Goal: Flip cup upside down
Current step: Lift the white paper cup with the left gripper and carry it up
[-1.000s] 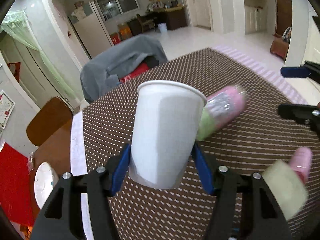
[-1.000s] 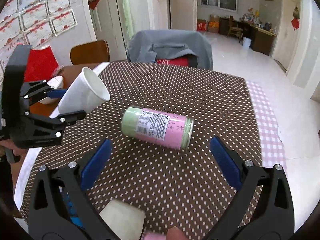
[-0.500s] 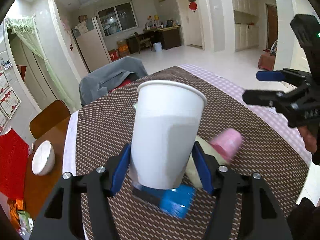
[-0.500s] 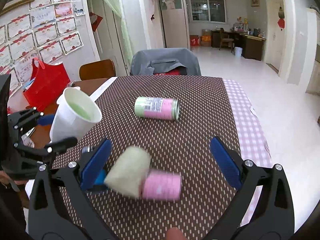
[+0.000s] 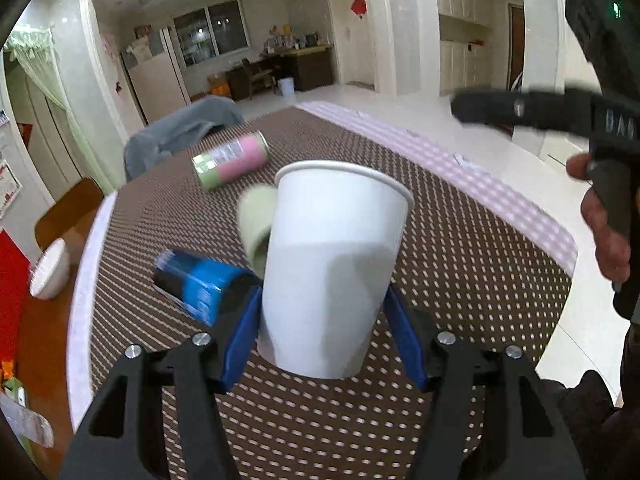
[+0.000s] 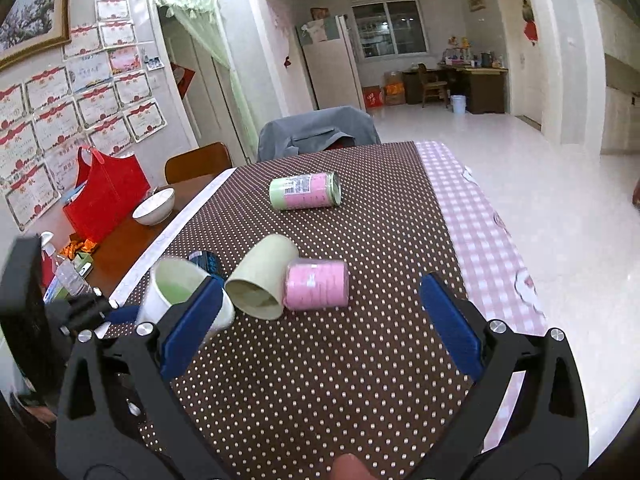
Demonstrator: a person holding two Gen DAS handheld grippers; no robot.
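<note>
My left gripper (image 5: 322, 332) is shut on a white paper cup (image 5: 332, 264) and holds it mouth-up, tilted slightly, above the near edge of the brown dotted tablecloth (image 5: 460, 240). In the right wrist view the cup (image 6: 180, 294) shows at the left with a greenish inside, partly behind my own left finger. My right gripper (image 6: 320, 320) is open and empty, raised over the near part of the table. In the left wrist view it appears blurred at the upper right (image 5: 532, 114).
A pale green cup (image 6: 262, 282) lies on its side beside a pink can (image 6: 318, 285). A green and pink can (image 6: 306, 191) lies farther back. A blue can (image 5: 196, 280) lies by the left gripper. A white bowl (image 6: 154, 206) and a red bag (image 6: 106, 196) sit left.
Both grippers have pulled back toward the near end of the table and risen. The cup stays gripped in the left gripper, and more of the table and the lying cans has come into view.
</note>
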